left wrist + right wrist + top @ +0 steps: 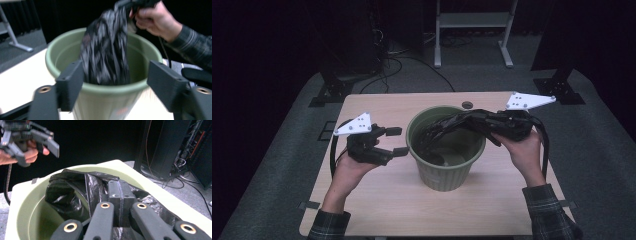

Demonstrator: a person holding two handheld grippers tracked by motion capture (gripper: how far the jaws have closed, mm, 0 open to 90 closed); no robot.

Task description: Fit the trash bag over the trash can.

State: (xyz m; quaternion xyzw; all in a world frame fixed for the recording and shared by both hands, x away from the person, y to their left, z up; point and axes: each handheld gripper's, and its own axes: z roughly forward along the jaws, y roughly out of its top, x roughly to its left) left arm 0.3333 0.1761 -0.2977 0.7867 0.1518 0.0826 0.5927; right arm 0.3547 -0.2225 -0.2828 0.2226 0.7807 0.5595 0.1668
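A green ribbed bin (444, 175) stands in the middle of the light wooden table (377, 200). Over its mouth hangs a crumpled black plastic bag (447, 127), drooping down inside the rim. My right gripper (477, 120) reaches in from the right and is shut on the bag's upper edge; its jaws (120, 192) press together with the film bunched around them. My left gripper (399, 141) hovers just left of the bin, open and holding nothing. From the left gripper (116, 72), the bag (105, 50) dangles into the bin (62, 42) beyond the spread pads.
White rack legs (472, 30) and loose cables (397, 60) lie on the grey floor behind the table. Black stand feet (329, 92) flank the far corners. A dark equipment cabinet (172, 147) stands past the bin.
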